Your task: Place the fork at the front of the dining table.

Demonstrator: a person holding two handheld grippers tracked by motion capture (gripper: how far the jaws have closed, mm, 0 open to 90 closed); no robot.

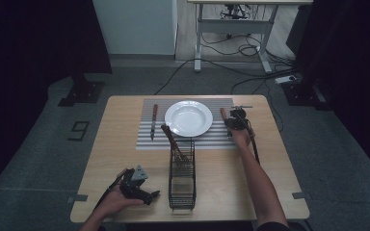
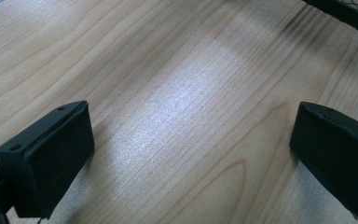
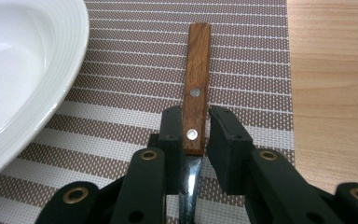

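A utensil with a wooden handle (image 3: 198, 60) and two rivets lies on the striped placemat (image 3: 135, 70), right of the white plate (image 3: 28, 60). My right gripper (image 3: 196, 122) is shut on the handle's near end, one jaw on each side; the metal part runs back under the jaws. In the high view the right gripper (image 1: 234, 119) sits at the placemat's right edge beside the plate (image 1: 189, 118). My left gripper (image 1: 151, 195) rests low near the table's front left, open, with bare wood between its jaws (image 2: 193, 116).
A wooden-handled knife (image 1: 153, 122) lies on the placemat (image 1: 147, 142) left of the plate. A black wire basket (image 1: 182, 178) stands mid-table with another wooden-handled utensil (image 1: 171, 137) leaning out; its corner (image 2: 349, 11) is just beyond the left gripper.
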